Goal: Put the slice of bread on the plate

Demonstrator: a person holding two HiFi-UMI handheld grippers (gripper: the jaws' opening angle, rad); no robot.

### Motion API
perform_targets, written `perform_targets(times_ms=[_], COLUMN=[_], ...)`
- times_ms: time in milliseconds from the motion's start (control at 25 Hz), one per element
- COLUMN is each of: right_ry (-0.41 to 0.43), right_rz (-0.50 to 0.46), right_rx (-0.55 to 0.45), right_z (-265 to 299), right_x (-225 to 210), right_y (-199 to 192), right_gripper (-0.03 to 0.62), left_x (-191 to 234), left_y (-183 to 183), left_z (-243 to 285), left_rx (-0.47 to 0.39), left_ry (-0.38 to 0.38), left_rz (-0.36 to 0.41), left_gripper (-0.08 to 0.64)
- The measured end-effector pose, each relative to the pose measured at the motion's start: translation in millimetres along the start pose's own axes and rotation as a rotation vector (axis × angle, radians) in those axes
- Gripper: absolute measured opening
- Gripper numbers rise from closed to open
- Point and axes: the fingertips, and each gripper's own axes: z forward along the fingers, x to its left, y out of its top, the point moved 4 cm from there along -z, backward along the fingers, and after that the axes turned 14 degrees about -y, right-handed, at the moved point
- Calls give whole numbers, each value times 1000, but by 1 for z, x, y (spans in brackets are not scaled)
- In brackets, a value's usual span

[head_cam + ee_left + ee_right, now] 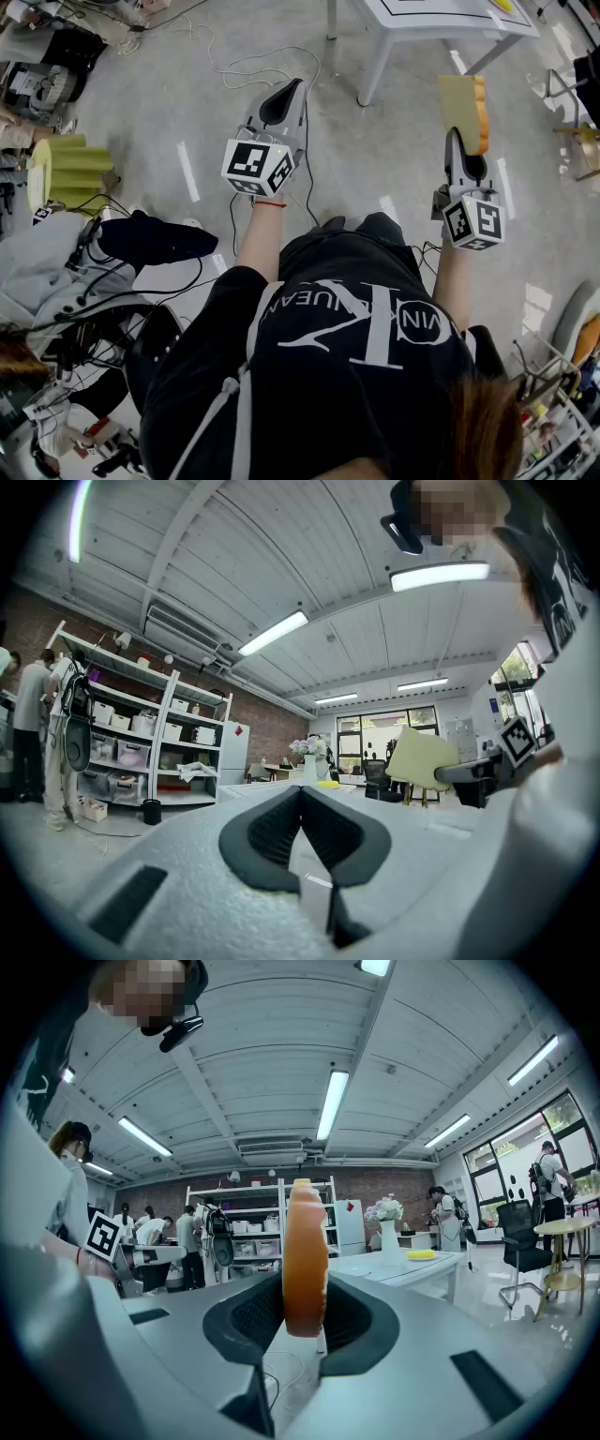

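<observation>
Orange-crusted slice of bread [461, 108]: pale face, held upright and edge-on in the right gripper [454, 142], whose jaws pinch its lower end. It hangs in the air over the grey floor [187, 84], short of the white tabletop [441, 23]. Pale grey left gripper [291, 89]: level beside the right one, jaws pressed together with nothing between them. On the tabletop, a flat yellow item [421, 1254] lies near a white vase of flowers [386, 1227]; whether it is the plate cannot be told. Person: black printed shirt [309, 375], both arms held forward.
</observation>
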Motion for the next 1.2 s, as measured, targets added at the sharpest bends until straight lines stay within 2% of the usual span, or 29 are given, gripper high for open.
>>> perform_targets(times_ms=[320, 440, 520, 720, 1000, 1200], right_ry=[20, 24, 27, 35, 23, 32], right_rz=[2, 6, 9, 8, 26, 32], right_rx=[-8, -5, 0, 30, 90, 70], right_z=[-41, -42, -30, 25, 64, 119], right_x=[-68, -76, -59, 14, 9, 26], right_y=[-10, -14, -14, -2, -15, -11], right_gripper=[92, 92, 92, 94, 94, 95], left_x=[-75, -83, -63, 29, 58, 112], left_y=[-19, -21, -19, -3, -16, -20], left_z=[24, 26, 18, -4, 16, 24], left_rx=[-3, -2, -1, 4, 38, 40], left_ry=[9, 9, 12, 29, 32, 71], left_rz=[-24, -20, -26, -56, -89, -108], left_gripper=[8, 8, 8, 8, 8, 8])
